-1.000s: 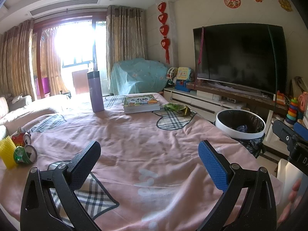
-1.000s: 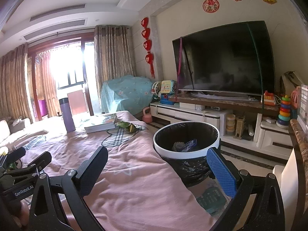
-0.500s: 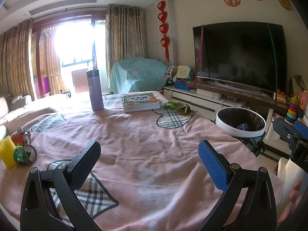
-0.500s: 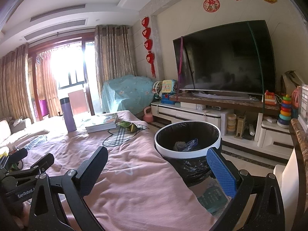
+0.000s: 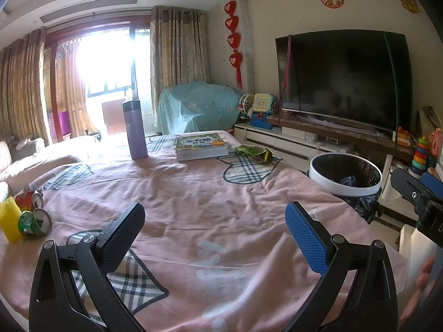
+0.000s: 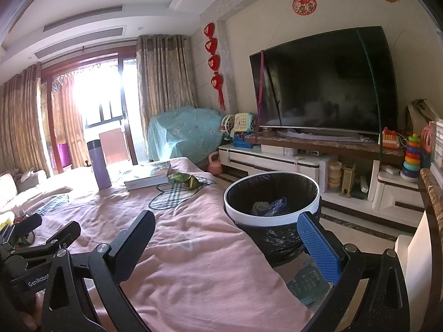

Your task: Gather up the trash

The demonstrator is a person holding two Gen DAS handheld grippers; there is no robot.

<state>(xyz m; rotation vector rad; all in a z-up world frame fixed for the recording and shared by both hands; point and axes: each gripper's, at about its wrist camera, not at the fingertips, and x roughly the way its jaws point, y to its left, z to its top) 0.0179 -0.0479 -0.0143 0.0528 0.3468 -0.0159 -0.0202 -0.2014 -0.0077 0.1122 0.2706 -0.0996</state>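
Sunlit curtained window (image 5: pixel 108 66), wall television (image 5: pixel 343 77)

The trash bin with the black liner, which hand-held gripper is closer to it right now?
Right. The right hand-held gripper sits just before the trash bin at the table's edge; the left hand-held gripper is over the pink tablecloth, farther from it.

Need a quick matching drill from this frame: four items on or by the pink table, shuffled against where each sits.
Items:
1. purple flask
2. green wrapper
3. crushed cans
4. bin

Places:
A. table's left edge, by a yellow block
B. on the floor off the table's right side
C. upright, left of the books
D. right of the books

Pairs: 1-C, 2-D, 3-A, 4-B
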